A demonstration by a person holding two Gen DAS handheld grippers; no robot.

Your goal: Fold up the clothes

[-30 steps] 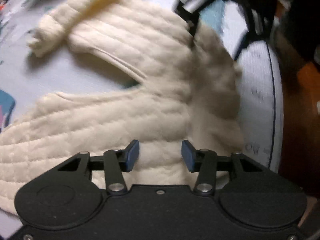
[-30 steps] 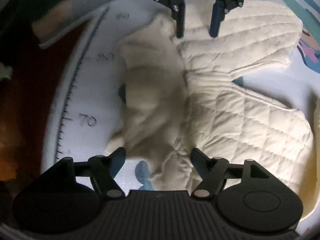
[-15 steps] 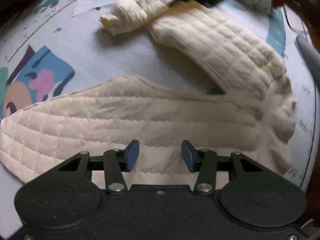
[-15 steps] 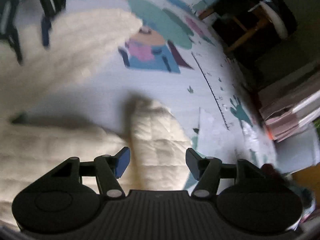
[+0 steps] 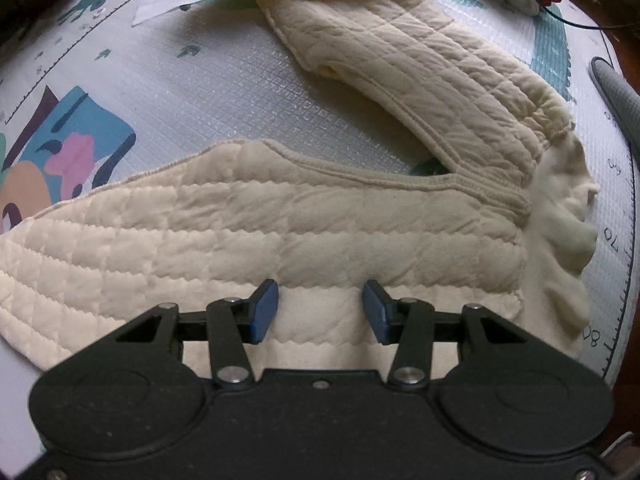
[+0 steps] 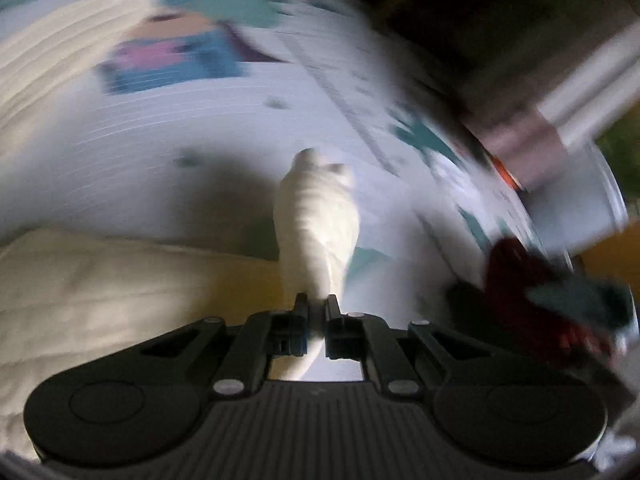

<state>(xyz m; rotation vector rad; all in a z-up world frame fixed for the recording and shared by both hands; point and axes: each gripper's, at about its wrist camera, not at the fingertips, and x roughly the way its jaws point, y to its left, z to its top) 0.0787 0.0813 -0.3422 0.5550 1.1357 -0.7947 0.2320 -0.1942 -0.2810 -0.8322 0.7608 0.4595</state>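
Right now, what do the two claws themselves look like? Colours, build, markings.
Left claw: matte black body, two round housings, black linkage arms on silver rivets, blue pads on the fingers. Right claw: same black linkage and silver rivets, but a ribbed grey-black top plate; a bit of blue shows at a finger. No cables, sleeves or printed markings visible.

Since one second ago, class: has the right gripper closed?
Yes. The right gripper, open over the quilted cream trousers earlier, now pinches a trouser leg end above the play mat.

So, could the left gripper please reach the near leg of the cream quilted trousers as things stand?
Probably yes: the left gripper hangs open directly over the near leg of the cream quilted trousers, nothing between them.
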